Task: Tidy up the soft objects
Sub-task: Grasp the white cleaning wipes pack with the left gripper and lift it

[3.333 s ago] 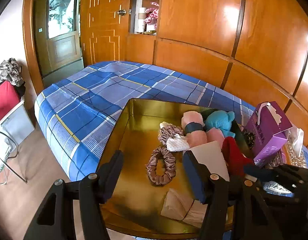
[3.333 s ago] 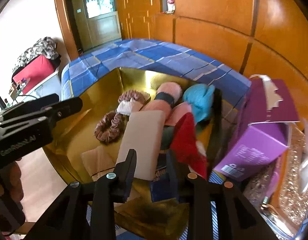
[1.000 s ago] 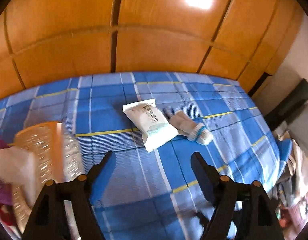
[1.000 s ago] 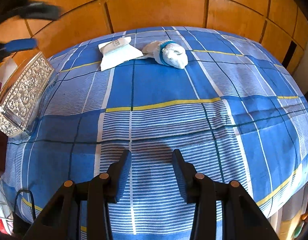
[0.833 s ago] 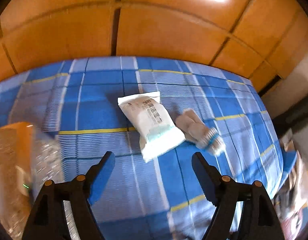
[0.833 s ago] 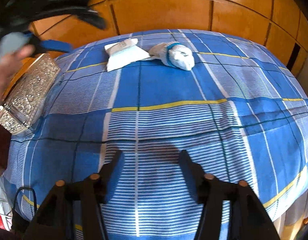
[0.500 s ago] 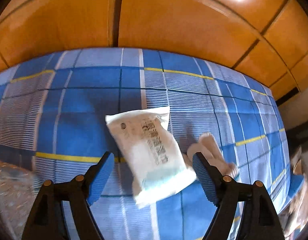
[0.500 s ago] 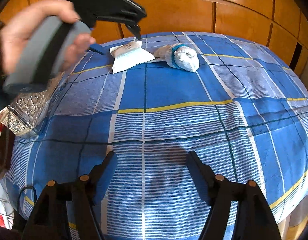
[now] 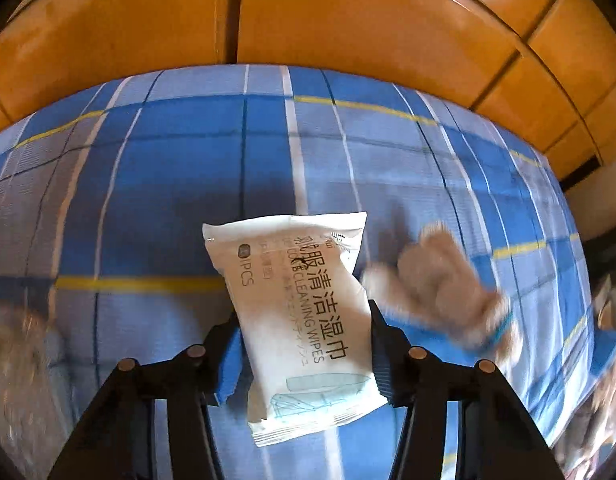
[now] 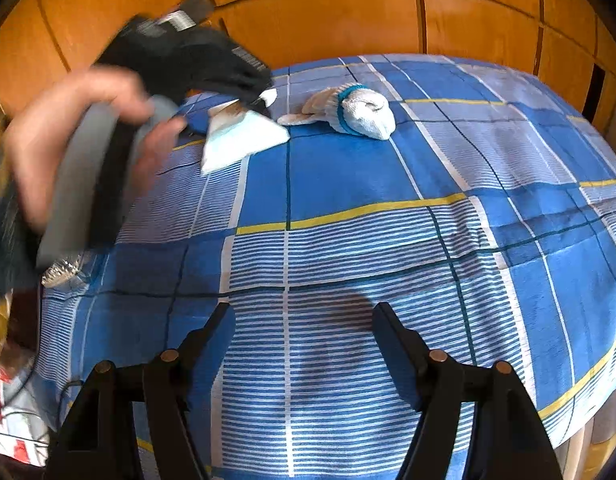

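Since the frame a second earlier, my left tongs (image 9: 304, 354) have come down from above the bed to the wipes packet, which then lay well ahead of them and now fills the gap between their fingers; the gold tray of soft things seen earlier is out of both views.

Bed (image 10: 348, 184): covered with a blue checked sheet with white and yellow lines, backed by orange wooden wall panels (image 9: 348, 20). It carries everything named below.

Person's hand (image 10: 80, 140): blurred at the left of the right wrist view, wrapped round the grey handle of the left tongs.

Left tongs: pointing steeply down at the sheet, jaws closing, with the packet between them. The blue-padded fingers (image 9: 230, 360) lie against the packet's long sides; I cannot tell whether they press it yet.

Right tongs (image 10: 302, 336): held above bare sheet near the bed's near edge, jaws spread but narrowing, nothing between them.

Wipes packet (image 9: 304, 320): white, printed "CLEANING WIPES", lying flat on the sheet near the wall side of the bed.

Glove (image 10: 356, 110): white knit with a teal cuff band, bunched on the sheet just beside the packet, apart from both tongs; blurred in the left wrist view.
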A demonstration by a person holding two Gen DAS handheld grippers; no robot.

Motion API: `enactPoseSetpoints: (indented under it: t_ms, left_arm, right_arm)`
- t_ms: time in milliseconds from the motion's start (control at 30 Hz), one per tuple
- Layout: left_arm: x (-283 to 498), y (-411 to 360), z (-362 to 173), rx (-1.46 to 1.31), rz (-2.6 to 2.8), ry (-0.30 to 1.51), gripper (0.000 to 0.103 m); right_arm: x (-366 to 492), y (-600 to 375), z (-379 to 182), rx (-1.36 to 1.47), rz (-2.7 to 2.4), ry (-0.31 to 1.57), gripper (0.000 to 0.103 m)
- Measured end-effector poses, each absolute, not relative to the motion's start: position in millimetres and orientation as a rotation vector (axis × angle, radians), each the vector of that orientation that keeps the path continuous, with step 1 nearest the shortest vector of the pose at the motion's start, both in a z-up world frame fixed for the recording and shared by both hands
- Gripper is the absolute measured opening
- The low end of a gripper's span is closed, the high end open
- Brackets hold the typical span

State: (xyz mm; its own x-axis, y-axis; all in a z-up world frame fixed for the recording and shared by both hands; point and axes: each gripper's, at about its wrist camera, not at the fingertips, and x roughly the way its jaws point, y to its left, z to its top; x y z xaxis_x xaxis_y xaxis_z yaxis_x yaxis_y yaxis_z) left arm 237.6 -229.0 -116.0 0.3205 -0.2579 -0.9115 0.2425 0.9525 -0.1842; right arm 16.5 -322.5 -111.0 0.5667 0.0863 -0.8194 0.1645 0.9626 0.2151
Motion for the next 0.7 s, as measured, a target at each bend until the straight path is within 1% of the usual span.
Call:
enactPoseSetpoints:
  t_ms: [33,200,333,433,500,700]
  left_arm:
    - [228.2,-225.1,-115.4,-0.006,-0.328,1.2,0.054]
    - [164.2,-200.6,-114.9,0.051,-0.375,1.126,0.054]
    - [122.7,-190.9,-115.3,0.115,-0.434,1.072,0.054]
    - [114.5,-188.7,-119.3,0.134,-0.463,1.029,0.055]
    - [116.3,-186.4,-124.3,0.125,-0.473,1.032,0.055]
    - [122.2,-188.2,-131.4,0.139,-0.479,1.012,0.055]
  right_arm:
    - [17.6,-326.2,-109.1,0.284,-0.051,0.977,0.066]
    - [18.9,-358.0,-91.6,0.306,-0.097,0.94,0.066]
    - [33.8,-378.7,-74.4,0.221,-0.112,0.913,0.066]
    - [55.8,-384.7,-63.4,0.139,-0.097,0.896,0.066]
    - [74.1,-386.6,-57.9,0.089,-0.087,0.884,0.066]
    - [139.3,-379.9,-60.0,-0.045,0.005,0.935,0.066]
